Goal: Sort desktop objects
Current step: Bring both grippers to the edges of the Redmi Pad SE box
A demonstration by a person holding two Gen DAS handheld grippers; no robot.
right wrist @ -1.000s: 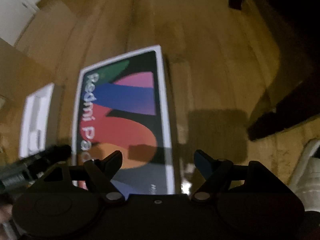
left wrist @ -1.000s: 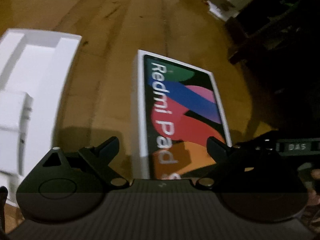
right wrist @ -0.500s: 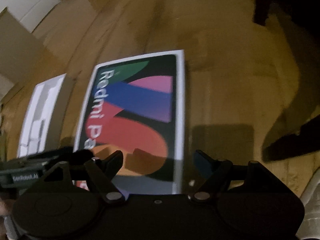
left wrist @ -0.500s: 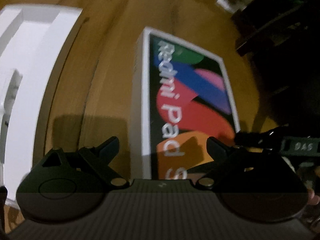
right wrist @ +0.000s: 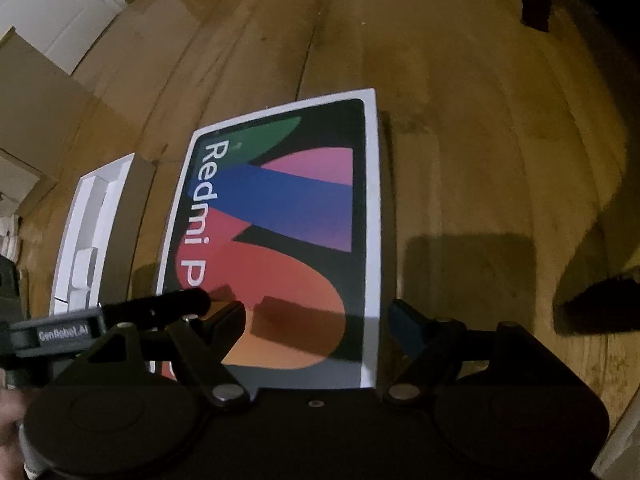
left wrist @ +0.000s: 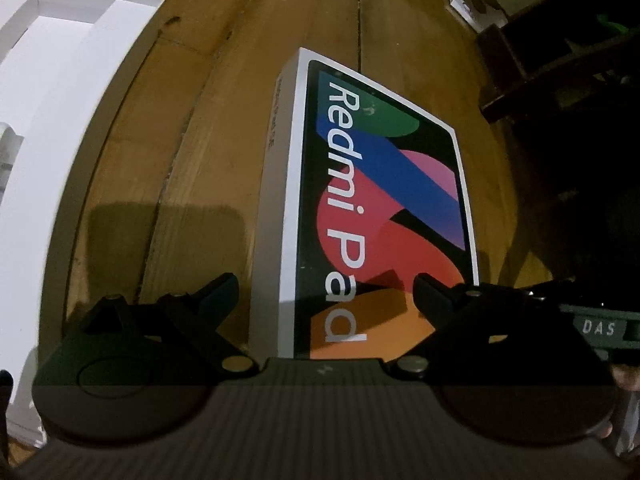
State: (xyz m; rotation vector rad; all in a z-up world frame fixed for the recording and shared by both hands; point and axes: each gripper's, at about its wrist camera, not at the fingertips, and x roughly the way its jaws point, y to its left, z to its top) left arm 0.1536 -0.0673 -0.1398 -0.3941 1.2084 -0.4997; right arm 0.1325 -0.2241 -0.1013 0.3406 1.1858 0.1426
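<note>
Both my claws have come lower over the tablet box (left wrist: 380,208) than a second ago; it fills more of each view, so I judge I am closing in to lift it by its near end. My left claw (left wrist: 324,292) stands wide, straddling the box's near left corner, pads touching nothing. My right claw (right wrist: 316,320) is spread partway and empty over the near right edge. The box lies flat on the wooden counter (left wrist: 224,80), at twelve o'clock from both claws. A white tray (left wrist: 80,100) sits at nine o'clock. The lid reads "Redmi Pad"; the left claw's body reads "GenRobot.AI".
</note>
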